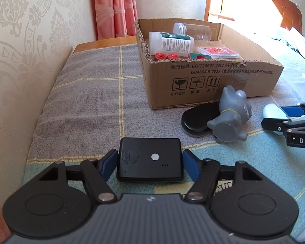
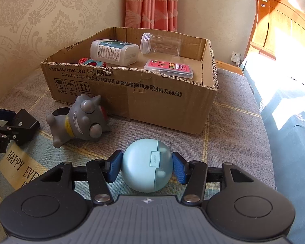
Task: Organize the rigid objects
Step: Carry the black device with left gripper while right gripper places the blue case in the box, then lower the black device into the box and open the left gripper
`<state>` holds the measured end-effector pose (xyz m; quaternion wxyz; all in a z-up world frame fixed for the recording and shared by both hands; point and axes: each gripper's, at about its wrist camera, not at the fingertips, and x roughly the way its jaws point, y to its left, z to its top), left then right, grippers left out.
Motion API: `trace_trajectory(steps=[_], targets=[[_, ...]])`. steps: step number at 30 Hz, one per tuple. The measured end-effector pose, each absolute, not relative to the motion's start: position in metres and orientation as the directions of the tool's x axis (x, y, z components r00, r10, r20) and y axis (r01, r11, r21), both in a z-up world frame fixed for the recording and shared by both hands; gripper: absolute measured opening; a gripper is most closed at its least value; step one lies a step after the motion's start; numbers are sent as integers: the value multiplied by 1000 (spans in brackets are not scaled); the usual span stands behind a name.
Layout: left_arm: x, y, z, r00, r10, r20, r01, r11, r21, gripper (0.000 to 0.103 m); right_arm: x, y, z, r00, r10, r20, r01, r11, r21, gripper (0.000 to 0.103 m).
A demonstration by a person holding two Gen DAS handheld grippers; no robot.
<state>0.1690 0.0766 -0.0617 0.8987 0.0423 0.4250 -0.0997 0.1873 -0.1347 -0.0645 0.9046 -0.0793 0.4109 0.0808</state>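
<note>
My left gripper (image 1: 150, 159) is shut on a flat black rectangular device (image 1: 150, 168) just above the checked blanket, its blue pads (image 1: 108, 163) against both short sides. My right gripper (image 2: 146, 165) is shut on a round pale-blue earbud case (image 2: 139, 168), low over the blanket. An open cardboard box (image 1: 193, 81) (image 2: 152, 105) stands beyond both grippers. It holds a white bottle (image 2: 113, 51), a clear jar (image 2: 160, 43), a pink card case (image 2: 168, 68) and a red-wheeled toy (image 1: 166, 56). In the right wrist view the left gripper with the black device (image 2: 26, 120) shows at the left edge.
A grey toy figure (image 1: 229, 118) (image 2: 83, 120) lies on its side in front of the box, partly on a black oval case (image 1: 197, 118). A wallpapered wall runs along the left. A wooden headboard (image 2: 284, 26) and a dark quilt (image 2: 294, 142) are on the right.
</note>
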Motion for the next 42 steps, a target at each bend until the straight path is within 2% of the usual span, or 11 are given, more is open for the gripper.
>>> trace_trajectory(steps=[6,19,30,32,33,34,42], targets=[[164,73,-44,641,-156,-751,227,974,-9,69,180,-137,-46,667,94,-739,-256,961,-108,58],[165,56,-5,701,-167,-694,238,971,7,69,221,-150,21,776,131,-617,-279,949,-149,58],[174,44,4,723,-158,-672,232,973,20,69,294,-147,-8,726,121,-677,-275,954,-124,59],[176,43,7,726,-160,-669,234,972,22,69,291,-147,-8,740,106,-664,-255,958,-131,72],[177,42,8,728,-160,-667,236,971,25,69,287,-148,-6,747,108,-656,-247,961,-124,90],[178,41,9,730,-160,-664,238,971,27,69,283,-150,-4,755,117,-645,-246,963,-112,103],[191,26,20,746,-176,-642,265,963,44,69,236,-160,9,763,111,-637,-202,977,-71,103]])
